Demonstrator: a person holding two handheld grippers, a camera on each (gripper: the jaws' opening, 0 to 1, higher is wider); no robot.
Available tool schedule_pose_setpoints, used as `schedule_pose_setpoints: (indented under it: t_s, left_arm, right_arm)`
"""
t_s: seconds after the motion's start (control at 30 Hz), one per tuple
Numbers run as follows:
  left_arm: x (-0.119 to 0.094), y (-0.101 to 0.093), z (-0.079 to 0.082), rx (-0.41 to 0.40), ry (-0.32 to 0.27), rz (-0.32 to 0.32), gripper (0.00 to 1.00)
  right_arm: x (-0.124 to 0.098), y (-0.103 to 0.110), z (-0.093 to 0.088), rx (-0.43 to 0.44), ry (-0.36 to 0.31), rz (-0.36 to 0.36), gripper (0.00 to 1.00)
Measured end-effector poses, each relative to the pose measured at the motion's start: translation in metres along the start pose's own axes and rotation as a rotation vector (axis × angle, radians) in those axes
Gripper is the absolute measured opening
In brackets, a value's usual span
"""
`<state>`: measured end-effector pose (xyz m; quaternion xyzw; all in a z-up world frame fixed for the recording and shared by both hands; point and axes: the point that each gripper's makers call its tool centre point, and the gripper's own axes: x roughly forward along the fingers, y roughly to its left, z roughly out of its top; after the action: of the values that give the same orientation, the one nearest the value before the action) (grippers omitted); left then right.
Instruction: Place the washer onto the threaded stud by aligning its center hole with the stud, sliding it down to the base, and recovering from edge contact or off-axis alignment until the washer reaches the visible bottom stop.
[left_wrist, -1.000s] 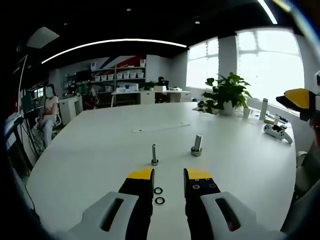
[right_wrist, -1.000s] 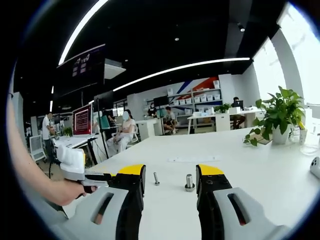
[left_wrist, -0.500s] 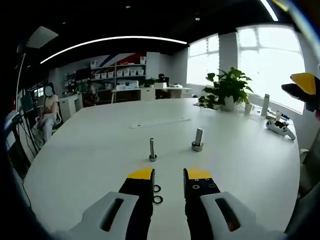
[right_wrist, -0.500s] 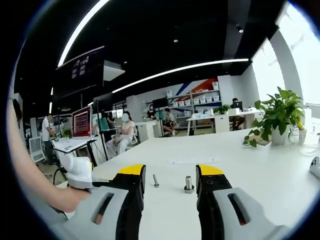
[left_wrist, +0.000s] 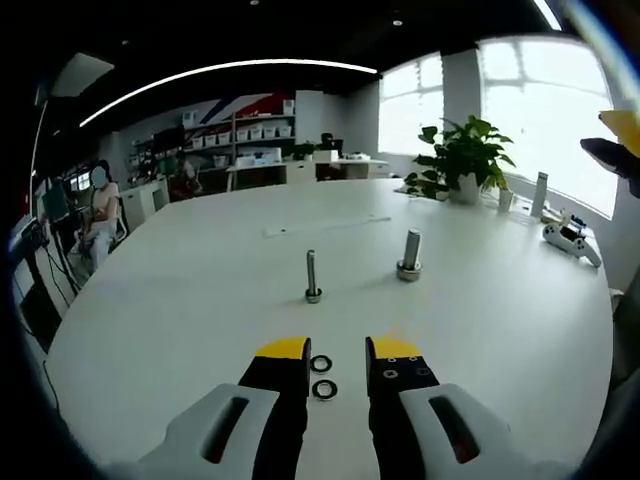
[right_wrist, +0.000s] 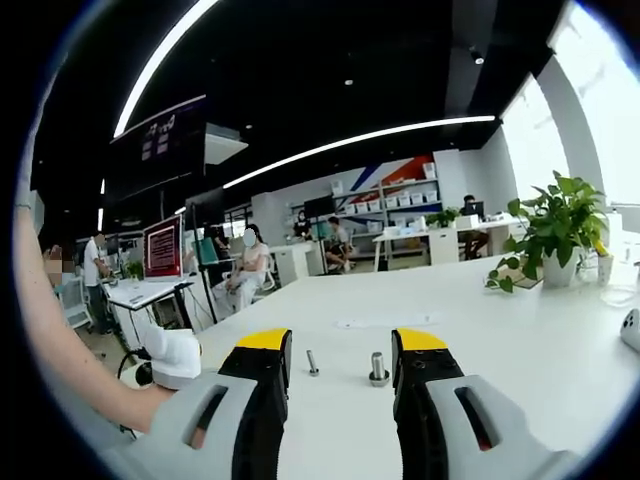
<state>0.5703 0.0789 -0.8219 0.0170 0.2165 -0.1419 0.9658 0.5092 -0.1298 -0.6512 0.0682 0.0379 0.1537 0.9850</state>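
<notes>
Left gripper view: left gripper (left_wrist: 335, 350) jaws apart, empty; two washers (left_wrist: 322, 375) on table (left_wrist: 200, 300) between the tips, thin stud (left_wrist: 313, 277) at 12 o'clock, thick stud (left_wrist: 409, 256) at 1. Right gripper view: right gripper (right_wrist: 340, 345) jaws apart, empty; both studs stand between the tips.

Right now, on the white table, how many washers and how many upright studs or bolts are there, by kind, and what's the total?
Washers: 2, the nearer washer and the farther washer, lying between the left gripper jaws
Upright studs or bolts: 2, the thin stud and the thick bolt
Total: 4

Washers (left_wrist: 322, 375) before stud (left_wrist: 313, 277)
</notes>
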Motion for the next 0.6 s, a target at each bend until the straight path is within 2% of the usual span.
schedule_pose_setpoints:
  t_s: [0.3, 0.6]
  left_arm:
    - [0.009, 0.006, -0.006, 0.001, 0.034, 0.012, 0.20]
    - [0.016, 0.008, -0.023, 0.005, 0.090, 0.013, 0.19]
  right_arm:
    - [0.000, -0.002, -0.003, 0.009, 0.009, -0.006, 0.42]
    - [0.000, 0.001, -0.004, 0.003, 0.015, -0.002, 0.42]
